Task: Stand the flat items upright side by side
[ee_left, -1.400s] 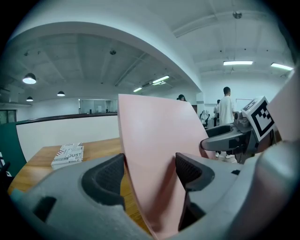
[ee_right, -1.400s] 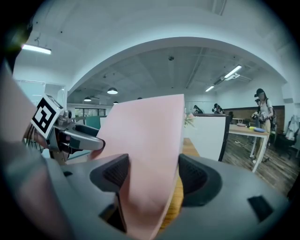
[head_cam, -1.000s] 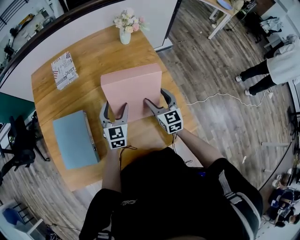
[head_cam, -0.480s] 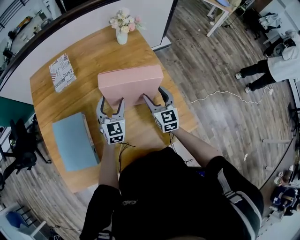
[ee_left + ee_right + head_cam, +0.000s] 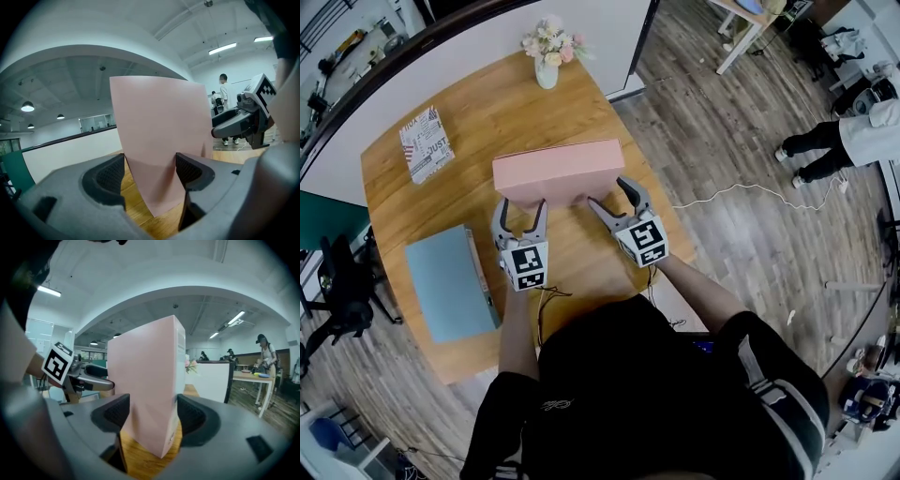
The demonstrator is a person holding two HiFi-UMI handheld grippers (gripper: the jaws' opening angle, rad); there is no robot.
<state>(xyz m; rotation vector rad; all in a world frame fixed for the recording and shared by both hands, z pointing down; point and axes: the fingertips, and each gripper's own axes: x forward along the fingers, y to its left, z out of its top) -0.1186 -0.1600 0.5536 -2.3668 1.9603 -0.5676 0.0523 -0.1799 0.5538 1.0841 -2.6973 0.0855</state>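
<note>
1. Workpiece position. The pink box (image 5: pixel 558 169) stands on one long edge near the middle of the wooden table (image 5: pixel 478 108). It is close to upright, with its broad face toward the person. It lies at 12 o'clock of both grippers, which meet it at its lower ends.

2. The left gripper (image 5: pixel 521 202) is at the box's lower left end and points toward 12 o'clock in the head view. The box's bottom corner reaches in between the jaws. The jaws stand wide and are clenched on the pink box, with both pads bearing on its surface.

3. The right gripper (image 5: pixel 607 191) is at the box's lower right end and points toward 11 o'clock. The box's upright corner sits between the jaws, the broad face on one side and the narrow labelled end on the other. The jaws stand wide and both pads press on the box, so the gripper grasps it.

4. Count of items.
- Pink box: one.
- Blue-grey flat box (image 5: pixel 445 281): one, lying flat at 8 o'clock of the pink box, well apart from it.
- White printed box (image 5: pixel 427 141): one, lying flat at 10 o'clock.
- Vase of flowers (image 5: pixel 547 56): one, at 12 o'clock by the table's far edge.
- Grippers: two.
- Person (image 5: pixel 844 141): one in the head view, on the floor at 3 o'clock.
</note>
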